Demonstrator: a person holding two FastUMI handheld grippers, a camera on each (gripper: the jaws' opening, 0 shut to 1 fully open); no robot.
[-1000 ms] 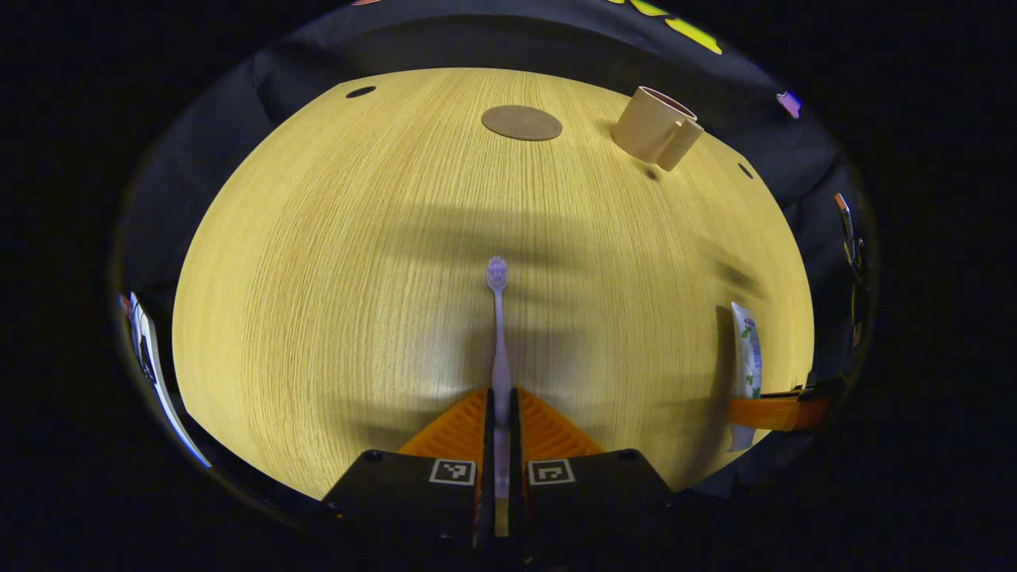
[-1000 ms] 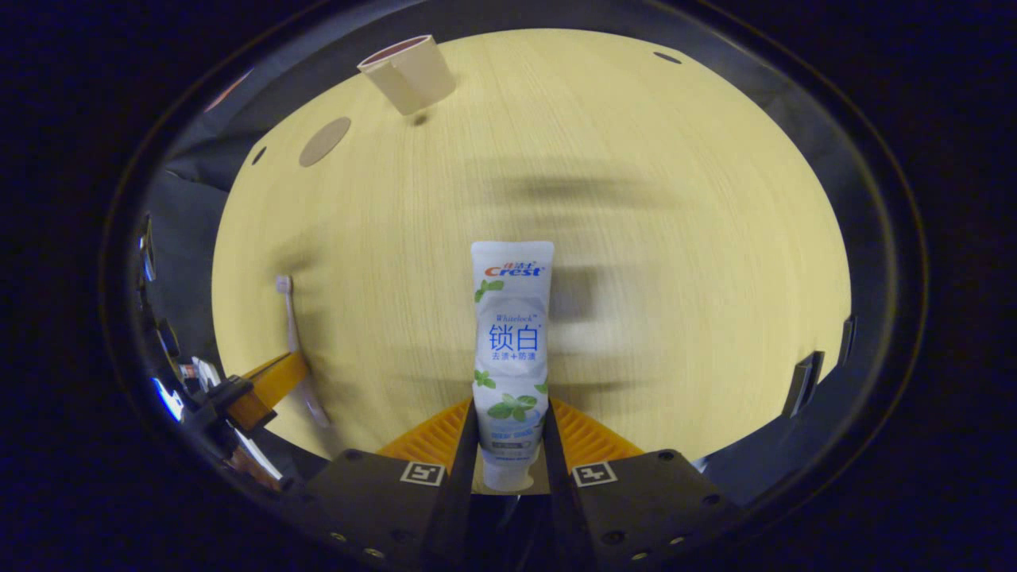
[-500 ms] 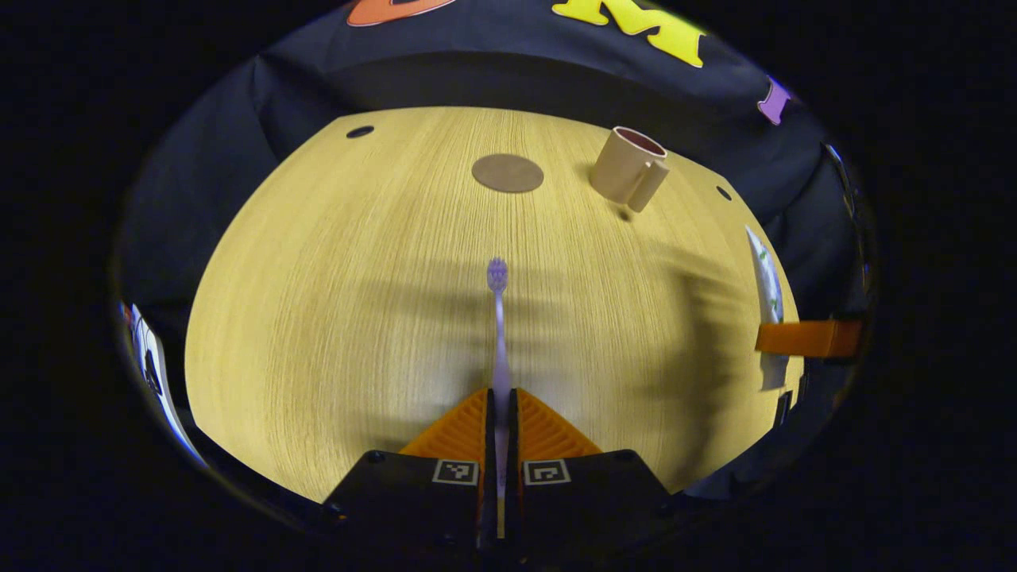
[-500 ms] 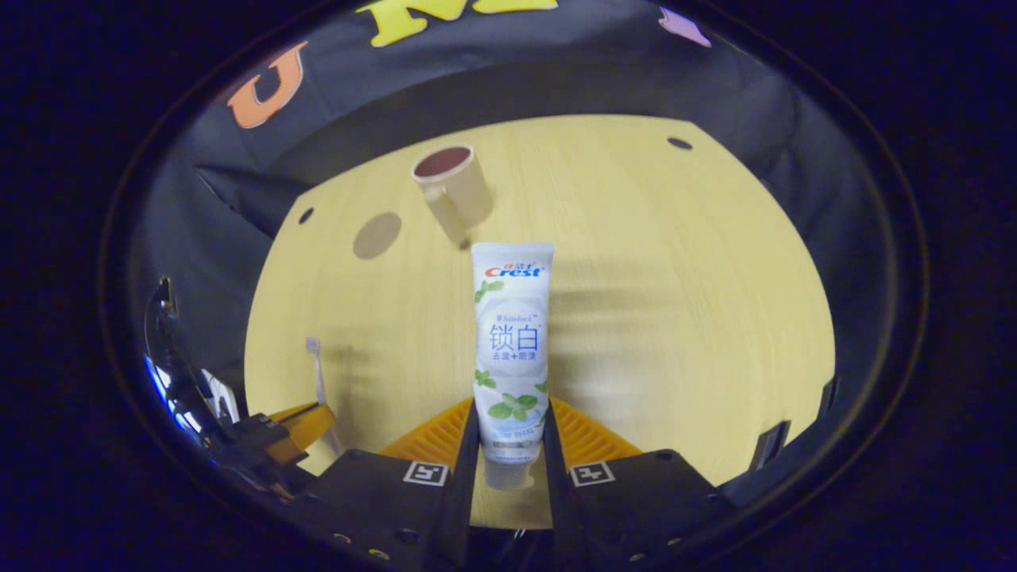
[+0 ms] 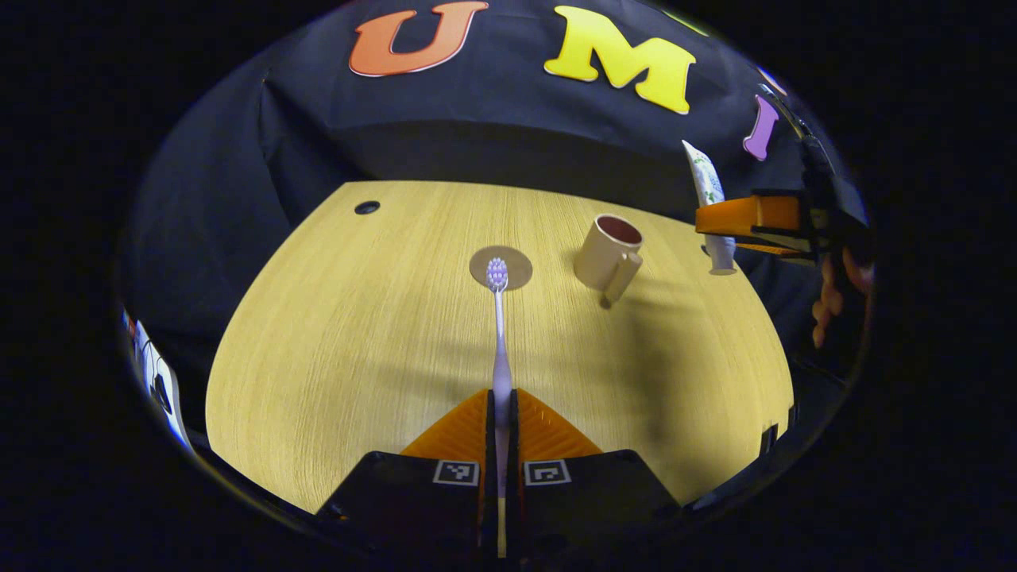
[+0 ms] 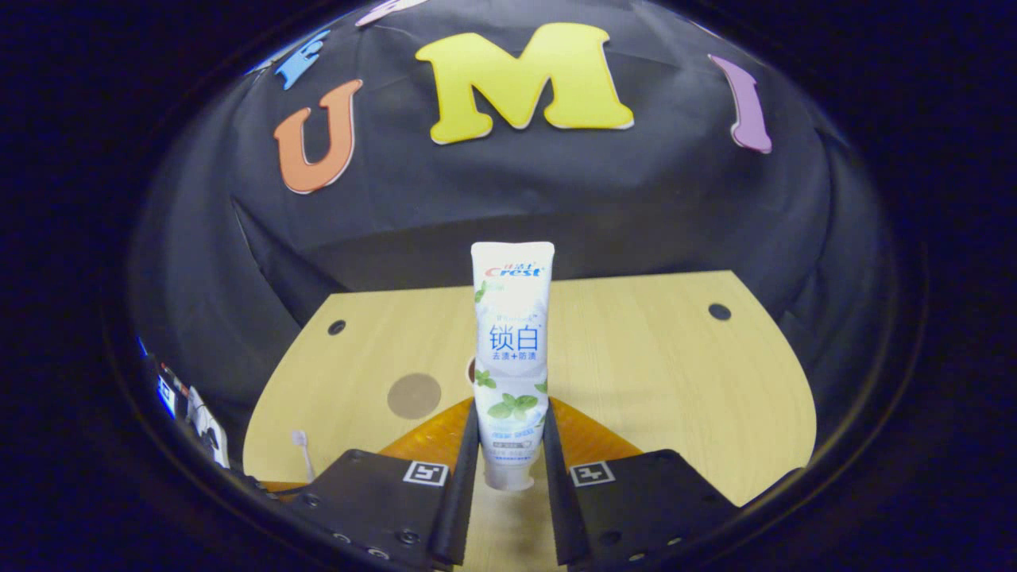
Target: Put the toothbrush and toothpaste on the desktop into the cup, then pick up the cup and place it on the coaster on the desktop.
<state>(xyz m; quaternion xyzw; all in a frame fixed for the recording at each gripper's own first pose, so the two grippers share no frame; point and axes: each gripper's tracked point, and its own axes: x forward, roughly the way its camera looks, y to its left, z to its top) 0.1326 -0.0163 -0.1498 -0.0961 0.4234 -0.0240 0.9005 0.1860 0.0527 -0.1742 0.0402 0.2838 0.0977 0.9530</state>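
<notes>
Left tongs (image 5: 500, 413): closed narrow on the toothbrush (image 5: 499, 342), both orange fingers pressed to its handle; bristle head points forward, lifted above the bench (image 5: 342, 334).

Coaster (image 5: 500, 267): round, brown, flat on the bench straight ahead of the left tongs, behind the brush head.

Cup (image 5: 607, 253): beige, handled, upright, ahead and right of the left tongs, just right of the coaster.

Right tongs (image 6: 508, 445): closed on the toothpaste (image 6: 511, 349) near its cap end, tube held upright, raised above the bench; in the left gripper view, high and right of the cup.
</notes>
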